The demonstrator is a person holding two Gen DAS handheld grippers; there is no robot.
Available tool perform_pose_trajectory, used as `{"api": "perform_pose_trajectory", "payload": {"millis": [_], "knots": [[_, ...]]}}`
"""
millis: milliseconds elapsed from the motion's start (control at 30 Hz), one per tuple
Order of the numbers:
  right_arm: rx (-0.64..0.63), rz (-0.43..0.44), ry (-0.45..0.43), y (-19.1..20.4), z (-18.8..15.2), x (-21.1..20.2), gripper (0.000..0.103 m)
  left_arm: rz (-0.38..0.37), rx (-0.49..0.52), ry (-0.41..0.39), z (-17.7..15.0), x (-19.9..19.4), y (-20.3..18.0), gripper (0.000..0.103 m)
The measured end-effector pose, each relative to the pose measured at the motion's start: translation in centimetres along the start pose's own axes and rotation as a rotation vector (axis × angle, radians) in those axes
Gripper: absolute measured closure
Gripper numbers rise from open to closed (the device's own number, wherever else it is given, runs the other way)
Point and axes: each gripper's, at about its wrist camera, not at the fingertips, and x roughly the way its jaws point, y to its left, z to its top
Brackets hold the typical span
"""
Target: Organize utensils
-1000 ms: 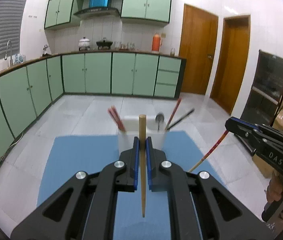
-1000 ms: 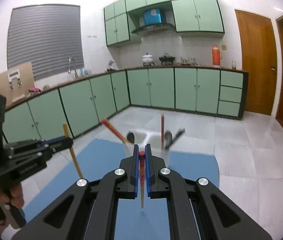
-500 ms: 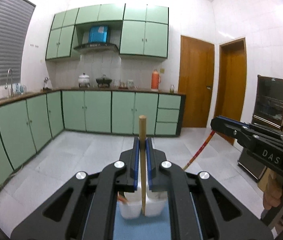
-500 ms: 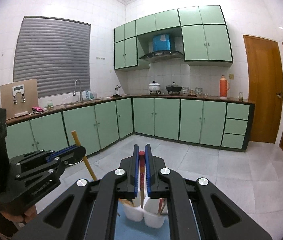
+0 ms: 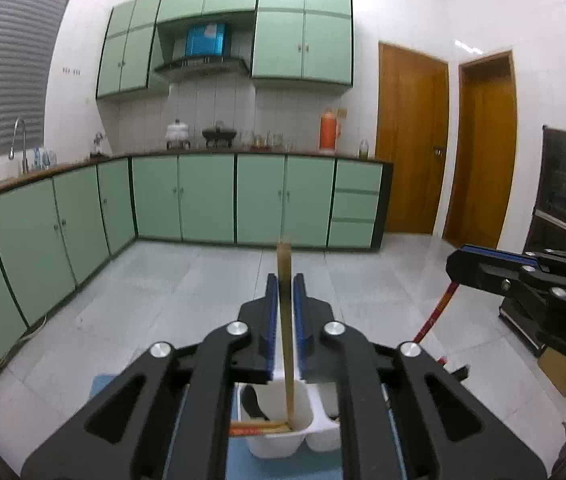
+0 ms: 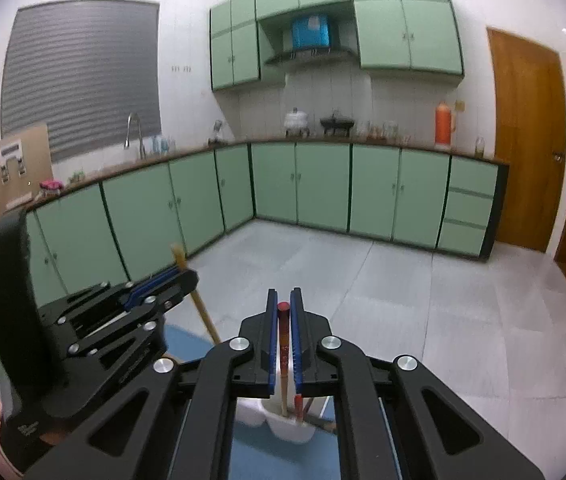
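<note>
**Both chopsticks over the holder, release under way**

Both grippers have advanced since the earlier frame: the white utensil holder point(image 5: 283, 436), then ahead in mid-frame on the blue mat point(image 5: 239, 468), now sits at the bottom edge of each view, directly beneath the fingers.

Left gripper point(image 5: 285, 320): jaws opening, a gap showing on either side of the wooden chopstick point(image 5: 286, 328) standing between them, its lower tip down inside the holder's left compartment, where other chopsticks and a dark utensil already rest.

Right gripper point(image 6: 284, 336): jaws opening, the red chopstick point(image 6: 284, 344) between the blue pads, its lower end reaching into the holder.

Judgement: this delivery is nearly finished; full release and withdrawal remain. Whether utensils remain elsewhere cannot be told.
</note>
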Motion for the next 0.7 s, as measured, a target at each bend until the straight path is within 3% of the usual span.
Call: {"api": "perform_pose_trajectory", "payload": {"millis": [33,67,133,200,267,300,367,467,567,700], "knots": [[0.001,-0.002,0.009,-0.1,-0.3,0.2,0.087,0.001,-0.005,0.009,-0.3,0.1,0.2,0.064],[0.004,-0.004,0.010,-0.2,-0.5,0.1,0.087,-0.005,-0.012,-0.001,-0.5,-0.2,0.6,0.057],[0.013,-0.010,0.002,-0.5,-0.9,-0.4,0.085,-0.008,-0.008,-0.012,-0.5,-1.1,1.2,0.057],[0.036,-0.025,-0.017,-1.0,-1.5,-1.4,0.071,-0.012,-0.014,-0.025,-0.4,-1.9,1.9,0.057],[0.046,-0.035,-0.029,-1.3,-1.9,-2.5,0.068,-0.016,-0.018,-0.040,-0.4,-3.4,2.3,0.054],[0.047,-0.043,-0.034,-1.3,-2.2,-3.1,0.062,-0.014,-0.018,-0.044,-0.3,-3.7,2.5,0.052],[0.046,-0.066,-0.047,-1.3,-2.7,-4.3,0.050,-0.009,-0.026,-0.058,-0.6,-5.2,2.7,0.036],[0.054,-0.074,-0.068,-1.2,-3.9,-6.3,0.041,-0.008,-0.047,-0.070,-1.2,-7.7,3.1,0.024],[0.066,-0.083,-0.083,-0.8,-5.6,-8.4,0.032,-0.016,-0.056,-0.070,-2.3,-9.8,3.0,0.015],[0.092,-0.087,-0.078,-0.2,-7.8,-10.5,0.017,-0.011,-0.039,-0.048,-4.1,-12.3,2.6,0.012]]}}
